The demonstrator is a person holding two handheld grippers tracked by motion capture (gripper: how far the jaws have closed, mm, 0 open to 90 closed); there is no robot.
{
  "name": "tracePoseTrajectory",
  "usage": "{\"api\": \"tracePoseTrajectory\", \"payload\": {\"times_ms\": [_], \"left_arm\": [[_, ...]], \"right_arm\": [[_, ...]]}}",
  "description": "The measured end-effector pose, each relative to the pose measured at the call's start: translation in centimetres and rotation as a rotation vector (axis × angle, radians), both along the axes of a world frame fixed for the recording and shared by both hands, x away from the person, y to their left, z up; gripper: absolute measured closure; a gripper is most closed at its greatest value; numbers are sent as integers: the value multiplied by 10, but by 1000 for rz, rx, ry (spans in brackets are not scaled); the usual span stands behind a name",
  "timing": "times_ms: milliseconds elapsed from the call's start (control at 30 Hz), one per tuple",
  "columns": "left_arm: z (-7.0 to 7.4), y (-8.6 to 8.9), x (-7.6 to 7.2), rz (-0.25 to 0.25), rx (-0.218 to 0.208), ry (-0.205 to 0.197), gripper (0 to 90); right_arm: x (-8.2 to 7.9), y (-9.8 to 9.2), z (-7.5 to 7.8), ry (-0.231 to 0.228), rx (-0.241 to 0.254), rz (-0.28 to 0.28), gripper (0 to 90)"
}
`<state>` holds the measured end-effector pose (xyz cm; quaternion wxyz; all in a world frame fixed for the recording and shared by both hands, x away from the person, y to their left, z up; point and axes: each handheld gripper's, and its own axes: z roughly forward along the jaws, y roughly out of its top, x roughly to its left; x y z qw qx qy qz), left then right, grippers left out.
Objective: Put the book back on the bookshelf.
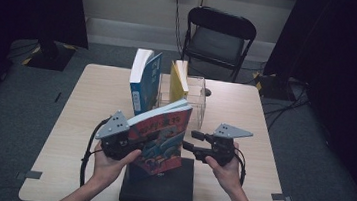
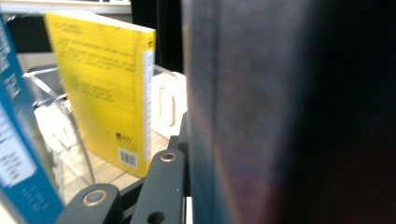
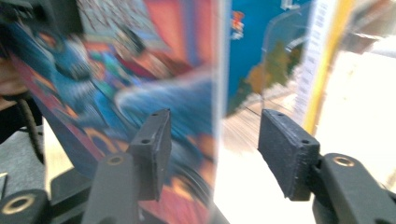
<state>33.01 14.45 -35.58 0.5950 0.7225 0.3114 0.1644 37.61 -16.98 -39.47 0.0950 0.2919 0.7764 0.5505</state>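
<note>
left gripper: clamped on red book's spine side | right gripper: jaws apart around book's free edge, pads not pressing | book: tilted, raised over black box, near clear rack

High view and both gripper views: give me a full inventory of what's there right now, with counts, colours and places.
Colourful book: one, red and blue cover, held upright over the table's near middle.
Blue book: one, blue with white pages, standing at the far side, left of the clear rack.
Yellow book: one, yellow, standing in the clear rack.
Clear rack: one, transparent, far middle of the table.
Black box: one, flat, black, near edge, under the held book.
Table: one, light wood.
Folding chair: one, black, behind the table.
Left gripper: black, shut on the colourful book's left edge.
Right gripper: black, fingers open around the book's right edge.
</note>
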Motion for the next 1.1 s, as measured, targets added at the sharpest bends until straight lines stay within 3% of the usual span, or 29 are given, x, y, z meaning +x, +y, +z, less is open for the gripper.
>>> {"api": "tracePoseTrajectory", "payload": {"times_ms": [167,233,467,500,733,867,1100], "left_arm": [[7,7,2,49,2,8,745],[10,10,4,86,-2,10,745],[11,15,12,143,-20,24,745],[11,15,14,154,-19,25,745],[7,14,21,193,-20,38,745],[4,13,25,223,-24,57,745],[7,7,31,272,-16,34,745]], "right_arm": [[0,-19,-10,27,-52,-98,390],[-1,-24,-13,30,-65,-118,371],[1,-47,-27,67,-110,-187,313],[2,-51,-30,74,-130,-223,301],[7,-71,-55,148,-192,-304,260],[11,-74,-70,196,-239,-335,219],[20,-73,-82,245,-287,-354,170]]}}
